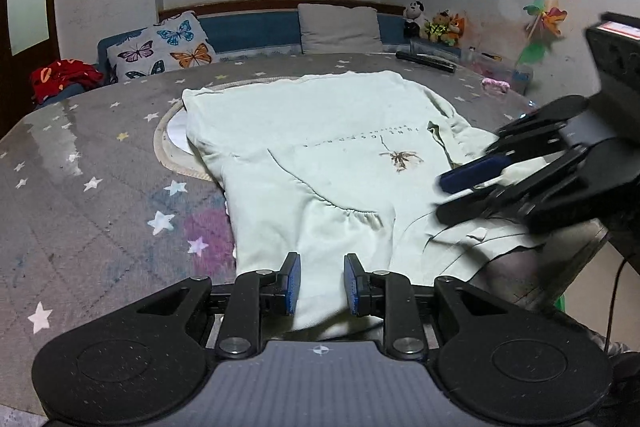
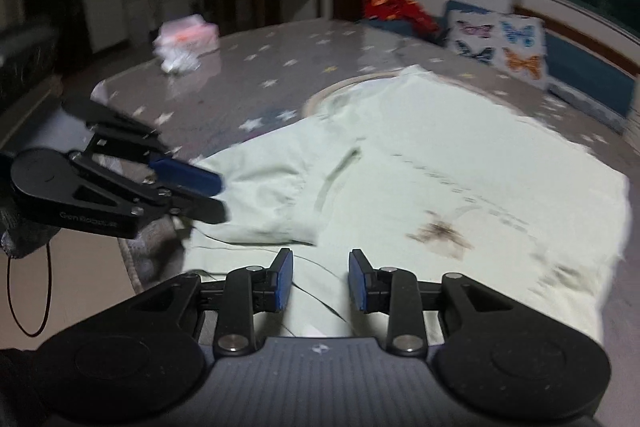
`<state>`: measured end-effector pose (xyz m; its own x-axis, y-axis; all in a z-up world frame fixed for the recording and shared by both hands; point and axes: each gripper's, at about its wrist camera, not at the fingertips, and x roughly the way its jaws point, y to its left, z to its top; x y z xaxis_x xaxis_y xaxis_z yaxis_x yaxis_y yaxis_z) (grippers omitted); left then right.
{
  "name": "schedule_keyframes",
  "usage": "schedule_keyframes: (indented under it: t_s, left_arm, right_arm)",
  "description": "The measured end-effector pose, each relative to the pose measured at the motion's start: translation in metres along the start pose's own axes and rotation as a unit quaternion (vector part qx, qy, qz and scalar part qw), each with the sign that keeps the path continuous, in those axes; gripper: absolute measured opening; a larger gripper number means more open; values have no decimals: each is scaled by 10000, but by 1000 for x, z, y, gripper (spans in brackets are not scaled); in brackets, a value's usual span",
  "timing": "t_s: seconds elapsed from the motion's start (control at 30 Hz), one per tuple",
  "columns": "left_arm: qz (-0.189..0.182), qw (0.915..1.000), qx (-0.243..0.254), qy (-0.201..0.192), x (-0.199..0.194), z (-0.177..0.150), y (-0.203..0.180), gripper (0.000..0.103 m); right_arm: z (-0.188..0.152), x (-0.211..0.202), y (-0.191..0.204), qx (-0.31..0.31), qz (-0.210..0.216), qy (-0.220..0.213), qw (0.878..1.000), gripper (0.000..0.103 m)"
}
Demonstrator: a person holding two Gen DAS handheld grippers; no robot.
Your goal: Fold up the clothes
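A grey table cover (image 1: 80, 163) with stars fills the room's middle. A pale green sweatshirt (image 1: 320, 131) lies spread on it, one sleeve (image 2: 264, 195) folded across the near side. The left gripper (image 1: 319, 283) hovers over the near edge, fingers apart, holding nothing. The right gripper (image 2: 320, 281) is spread wide too, I think, though its picture is blurry. The near edge hangs off the table, so a tug could slide the sweatshirt down.
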<state>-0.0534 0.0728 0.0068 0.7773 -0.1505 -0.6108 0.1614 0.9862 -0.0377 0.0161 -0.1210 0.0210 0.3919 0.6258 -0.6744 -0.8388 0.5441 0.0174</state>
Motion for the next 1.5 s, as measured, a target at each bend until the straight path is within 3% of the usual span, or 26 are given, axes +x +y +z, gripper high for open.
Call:
schedule_keyframes:
  t_s: [0.1,0.3,0.43,0.63,0.77,1.1,1.23,1.27,1.33,1.4,1.5]
  left_arm:
    - [-18,10000,69,-36,-4,1,-3,28]
    - [-98,9993,355,11,-9,-3,-12,35]
    - [-102,9983,562,64,-12,-4,-18,37]
    - [-104,9948,1010,36,-28,-8,-23,44]
    - [-102,9915,1297,78,-28,-13,-27,47]
    - [-69,9752,2209,100,-11,-18,-39,47]
    - [-146,9716,2361,29,-5,-17,-40,46]
    - [-194,9714,2366,31,-4,-17,-39,44]
    - [-334,9713,2353,48,-1,-15,-38,31]
    - [-391,9732,2266,75,1,-12,-35,12]
    - [-414,9784,2023,30,3,-3,-28,7]
  right_arm:
    - [-15,-26,-16,384,-341,-105,9986,42]
    - [-49,-57,-41,980,-897,-16,9911,47]
    - [-63,-51,-47,1221,-758,110,9896,50]
    - [-61,-65,-40,953,-602,-89,9936,50]
    - [-70,-61,-46,1097,-626,146,9919,51]
    - [-67,-69,-37,686,-570,236,9957,51]
    - [-66,-64,-35,536,-567,356,9963,58]
    - [-66,-63,-34,498,-566,386,9964,58]
    - [-66,-61,-33,455,-543,416,9966,58]
    - [-65,-62,-32,418,-522,431,9968,59]
    - [-64,-65,-32,357,-483,435,9972,61]
